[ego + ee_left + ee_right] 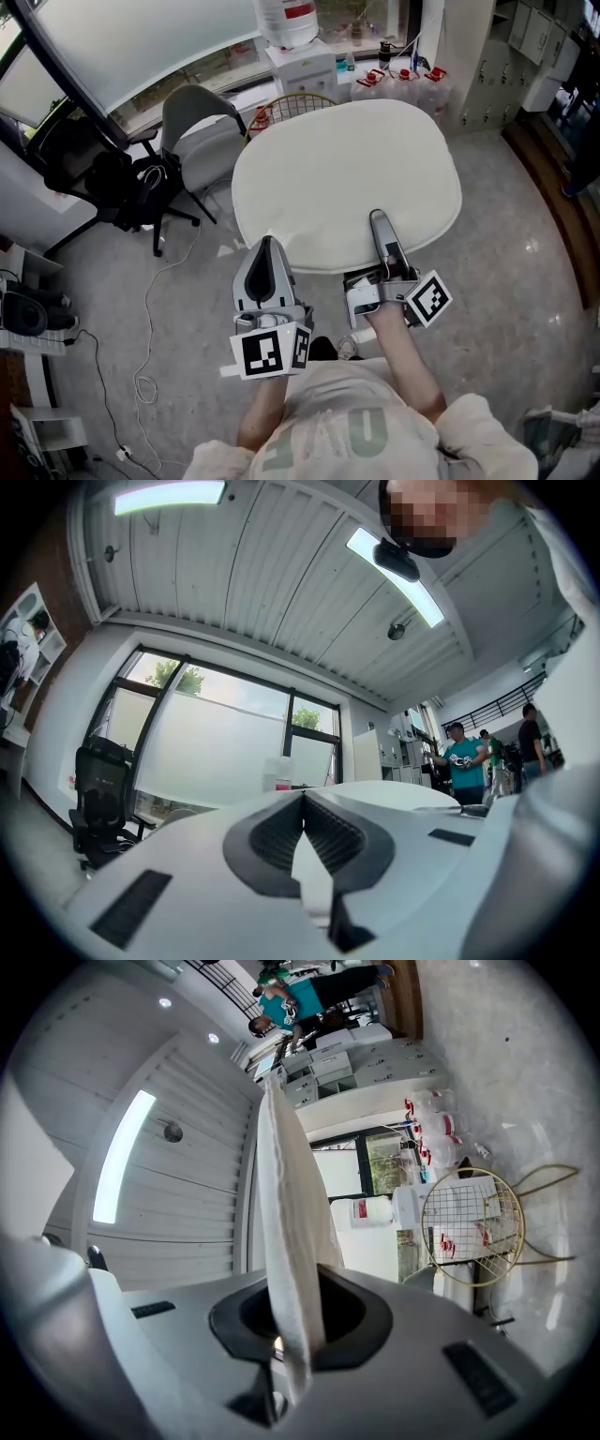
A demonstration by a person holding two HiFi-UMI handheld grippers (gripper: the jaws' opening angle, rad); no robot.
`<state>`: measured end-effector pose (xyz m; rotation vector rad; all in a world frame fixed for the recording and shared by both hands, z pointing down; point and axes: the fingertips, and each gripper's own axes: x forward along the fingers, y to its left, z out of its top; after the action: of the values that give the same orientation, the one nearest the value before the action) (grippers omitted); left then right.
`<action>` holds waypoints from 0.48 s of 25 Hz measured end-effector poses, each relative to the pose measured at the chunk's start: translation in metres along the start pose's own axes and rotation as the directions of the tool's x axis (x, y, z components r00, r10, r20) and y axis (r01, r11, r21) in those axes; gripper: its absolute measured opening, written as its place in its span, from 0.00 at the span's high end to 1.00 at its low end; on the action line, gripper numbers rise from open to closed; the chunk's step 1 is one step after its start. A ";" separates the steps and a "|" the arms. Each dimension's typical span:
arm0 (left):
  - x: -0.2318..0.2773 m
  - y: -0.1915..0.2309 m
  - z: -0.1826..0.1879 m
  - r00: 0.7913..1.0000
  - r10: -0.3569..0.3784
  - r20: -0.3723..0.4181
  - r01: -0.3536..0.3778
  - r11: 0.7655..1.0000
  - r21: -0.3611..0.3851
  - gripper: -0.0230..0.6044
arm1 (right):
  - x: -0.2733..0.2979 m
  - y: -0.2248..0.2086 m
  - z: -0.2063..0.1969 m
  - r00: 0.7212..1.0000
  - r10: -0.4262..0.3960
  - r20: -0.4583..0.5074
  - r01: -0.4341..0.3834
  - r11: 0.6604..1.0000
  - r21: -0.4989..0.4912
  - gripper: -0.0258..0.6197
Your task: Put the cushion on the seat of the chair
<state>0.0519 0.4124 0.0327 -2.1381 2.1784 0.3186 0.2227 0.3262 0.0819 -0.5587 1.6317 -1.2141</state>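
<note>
— We are seeing even daylight coming in through the far windows [225, 747], and ceiling strips [398, 578] are glowing overhead.
— We are noticing the cushion [347, 183] washing out to near white, and the floor [525, 281] is shining with soft glare on the right. Both gripper views are bending hard and darkening at the edges.

Grey glossy floor [511, 267], on it a gold wire chair [469, 1232], a grey chair [202, 141], a black office chair [94, 169], a loose white cable [143, 384].
</note>
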 end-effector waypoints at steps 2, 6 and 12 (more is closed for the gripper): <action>-0.003 0.004 -0.003 1.000 0.015 -0.003 -0.015 1.000 0.003 0.94 | 0.001 -0.002 0.001 1.000 -0.003 0.004 0.002 1.000 0.015 0.88; -0.003 0.014 0.000 0.999 0.045 0.008 -0.045 0.999 0.006 0.94 | 0.004 -0.001 0.003 1.000 0.004 -0.001 -0.004 1.000 0.009 0.88; 0.012 0.033 -0.002 0.997 0.071 0.028 -0.071 0.997 0.006 0.94 | 0.027 -0.009 0.001 1.000 0.022 -0.010 -0.022 0.999 0.023 0.88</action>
<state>0.0190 0.4003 0.0354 -2.0430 2.2406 0.3422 0.2112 0.3007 0.0788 -0.5193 1.6262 -1.2197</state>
